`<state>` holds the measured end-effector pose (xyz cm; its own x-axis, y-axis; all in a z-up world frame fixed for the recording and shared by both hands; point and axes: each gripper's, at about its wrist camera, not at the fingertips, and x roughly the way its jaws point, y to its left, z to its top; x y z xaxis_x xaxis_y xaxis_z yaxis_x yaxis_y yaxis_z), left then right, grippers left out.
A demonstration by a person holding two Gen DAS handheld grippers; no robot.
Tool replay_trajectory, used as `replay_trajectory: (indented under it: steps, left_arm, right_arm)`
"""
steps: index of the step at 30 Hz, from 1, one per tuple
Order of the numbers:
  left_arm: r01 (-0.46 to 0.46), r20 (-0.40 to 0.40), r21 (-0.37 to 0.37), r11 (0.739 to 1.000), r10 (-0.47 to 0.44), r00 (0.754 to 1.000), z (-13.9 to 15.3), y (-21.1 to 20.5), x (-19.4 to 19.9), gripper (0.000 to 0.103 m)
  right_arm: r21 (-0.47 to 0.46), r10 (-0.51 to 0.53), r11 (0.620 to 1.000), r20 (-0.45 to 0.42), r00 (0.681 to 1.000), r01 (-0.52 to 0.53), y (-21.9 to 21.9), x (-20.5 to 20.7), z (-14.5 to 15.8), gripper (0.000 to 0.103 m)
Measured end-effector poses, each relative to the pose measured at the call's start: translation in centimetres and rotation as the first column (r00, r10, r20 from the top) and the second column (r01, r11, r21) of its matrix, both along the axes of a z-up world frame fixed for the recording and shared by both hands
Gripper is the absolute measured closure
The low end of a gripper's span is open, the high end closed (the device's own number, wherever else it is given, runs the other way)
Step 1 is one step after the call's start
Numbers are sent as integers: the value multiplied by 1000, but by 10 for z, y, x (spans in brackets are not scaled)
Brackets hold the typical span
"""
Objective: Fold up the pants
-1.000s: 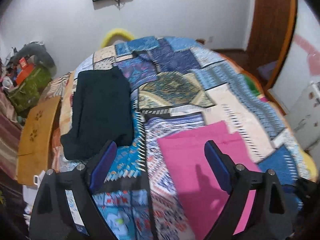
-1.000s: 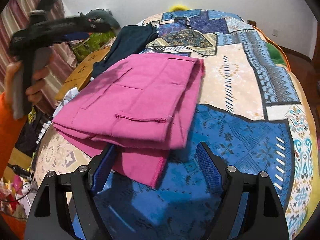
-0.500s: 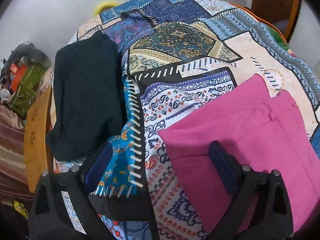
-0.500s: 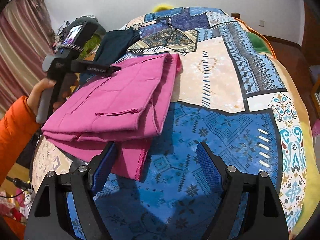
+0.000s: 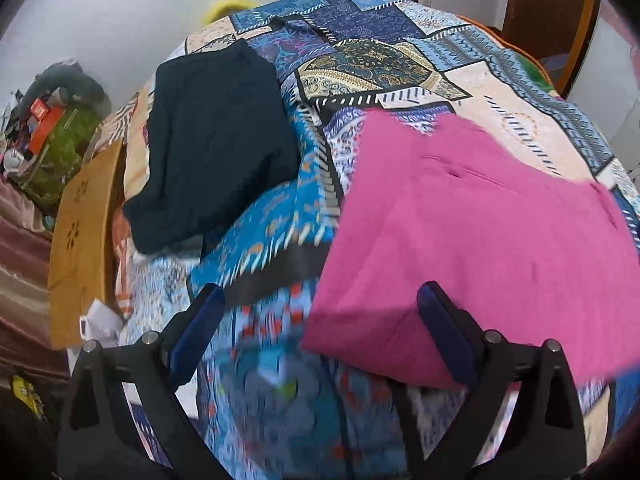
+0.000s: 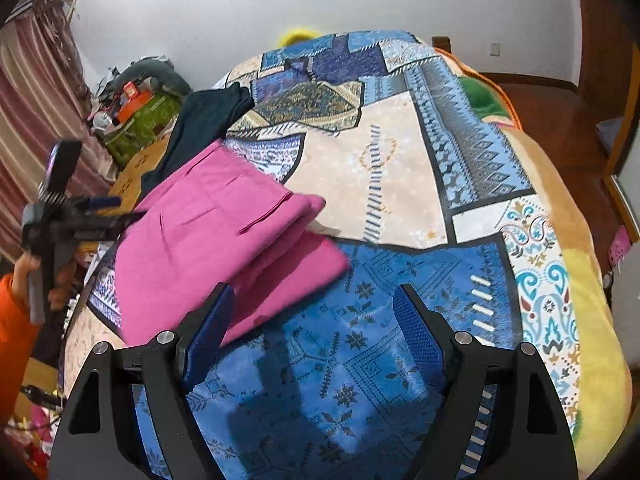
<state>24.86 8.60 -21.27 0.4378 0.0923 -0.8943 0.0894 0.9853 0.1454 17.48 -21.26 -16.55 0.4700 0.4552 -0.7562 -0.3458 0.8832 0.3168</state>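
Folded pink pants [image 5: 480, 240] lie on the patchwork bedspread [image 5: 280, 240]. My left gripper [image 5: 318, 304] is open just above their near left corner; that corner shows between the jaws and nothing presses on it. In the right wrist view the same pants [image 6: 224, 240] sit at the left, with their near edge beside my right gripper's left finger [image 6: 212, 328]. The right gripper [image 6: 314, 300] is open over bare blue bedspread [image 6: 360, 360] and holds nothing. The left gripper [image 6: 120, 208], held by a hand in an orange sleeve [image 6: 16, 320], reaches the pants' far left edge.
A dark folded garment [image 5: 216, 140] lies on the bed left of the pants. A cardboard box [image 5: 80, 240] and a cluttered green bag [image 5: 60, 148] stand beside the bed's left edge. A striped curtain [image 6: 36, 100] hangs at the left, and wooden floor [image 6: 560, 120] lies to the right.
The left gripper has sunk from up high toward the pants' near left corner, which now fills more of its view. The right gripper has shifted a little, so the pants sit further left.
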Motion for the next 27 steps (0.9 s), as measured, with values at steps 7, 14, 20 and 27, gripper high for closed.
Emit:
replay_trajectory:
  steps: [7, 14, 20, 27]
  left_arm:
    - [-22, 37, -77, 997, 25, 999, 8, 3, -40, 5]
    - [-9, 64, -202, 979, 22, 998, 15, 2, -54, 43]
    - [-30, 60, -306, 951, 51, 997, 13, 5, -56, 72]
    - [-128, 45, -313, 941, 149, 988, -1, 26, -68, 92]
  right_arm:
    - [14, 37, 999, 21, 999, -37, 16, 0, 7, 24]
    - [35, 66, 997, 26, 997, -67, 36, 7, 2, 32]
    - [61, 117, 991, -25, 993, -116, 49, 19, -12, 59]
    - [56, 126, 991, -51, 991, -123, 46, 17, -22, 65]
